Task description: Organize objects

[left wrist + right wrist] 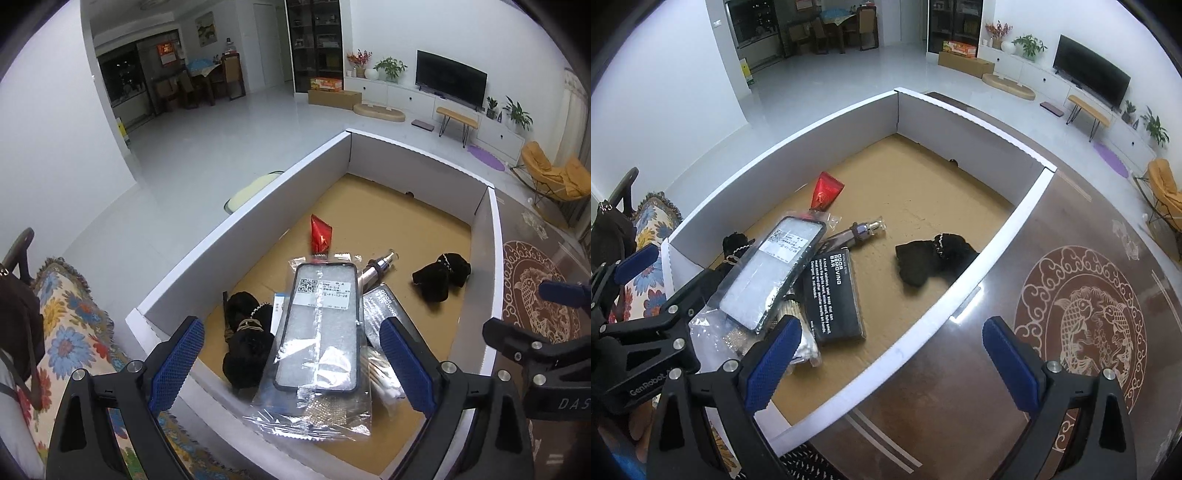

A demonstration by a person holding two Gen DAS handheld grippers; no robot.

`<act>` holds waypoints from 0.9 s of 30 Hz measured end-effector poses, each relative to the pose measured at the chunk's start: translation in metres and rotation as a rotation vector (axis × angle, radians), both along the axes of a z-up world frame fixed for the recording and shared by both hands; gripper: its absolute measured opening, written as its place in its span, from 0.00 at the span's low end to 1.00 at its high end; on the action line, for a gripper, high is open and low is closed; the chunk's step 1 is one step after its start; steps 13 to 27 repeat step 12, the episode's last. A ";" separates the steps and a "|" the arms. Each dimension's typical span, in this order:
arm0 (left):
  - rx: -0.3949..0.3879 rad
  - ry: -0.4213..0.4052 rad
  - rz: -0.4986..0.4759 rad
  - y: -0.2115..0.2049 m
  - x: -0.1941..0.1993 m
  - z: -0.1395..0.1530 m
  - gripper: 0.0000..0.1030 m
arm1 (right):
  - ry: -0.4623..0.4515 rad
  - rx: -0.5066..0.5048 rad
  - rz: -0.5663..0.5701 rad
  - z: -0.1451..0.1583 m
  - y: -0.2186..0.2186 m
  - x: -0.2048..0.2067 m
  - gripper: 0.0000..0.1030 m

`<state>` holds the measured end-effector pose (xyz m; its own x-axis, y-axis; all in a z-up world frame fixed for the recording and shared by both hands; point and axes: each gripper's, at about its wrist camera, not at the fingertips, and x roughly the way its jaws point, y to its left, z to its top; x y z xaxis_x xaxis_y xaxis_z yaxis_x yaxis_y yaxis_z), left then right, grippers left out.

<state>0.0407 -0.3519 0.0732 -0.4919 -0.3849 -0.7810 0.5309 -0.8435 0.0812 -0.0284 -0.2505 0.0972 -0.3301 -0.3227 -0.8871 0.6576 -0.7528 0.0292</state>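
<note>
A: Where do the things stand?

B: All lie inside the shallow cardboard box (964,122) on the dark worktop (1015,295). The bagged phone case (319,325) tops a pile at the near left corner, with a black odor-removing bar box (833,295), a pack of cotton swabs (386,380) and one black pouch (245,347) beside or under it. A red tube (825,192), a small spray bottle (864,230) and a second black pouch (934,258) lie apart on the box floor.

A: And the claws?

B: The left claw (295,365) is released, its pads spread wide, with the phone case lying below the gap but untouched. The right claw (894,369) is also released and empty; it hangs over the box's near wall and the worktop.

A: Which relation decides the coming move?

B: Probably the phone case's long axis. It runs away from the left claw, roughly along the line it points, so the pads would close across the narrow width. The left hand is plainly nearer to it. The lone black pouch lies ahead of the right claw, closer to that side.

A: Any risk?

B: The loose plastic bag may slip or drag its neighbours.
</note>
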 end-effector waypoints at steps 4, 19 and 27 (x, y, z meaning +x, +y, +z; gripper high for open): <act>-0.012 0.002 0.006 -0.001 -0.001 0.000 0.94 | -0.001 -0.005 0.007 -0.001 -0.004 0.002 0.96; -0.020 0.053 0.027 0.000 0.008 0.007 0.99 | 0.017 -0.011 0.016 -0.003 -0.010 0.004 0.96; -0.020 0.053 0.027 0.000 0.008 0.007 0.99 | 0.017 -0.011 0.016 -0.003 -0.010 0.004 0.96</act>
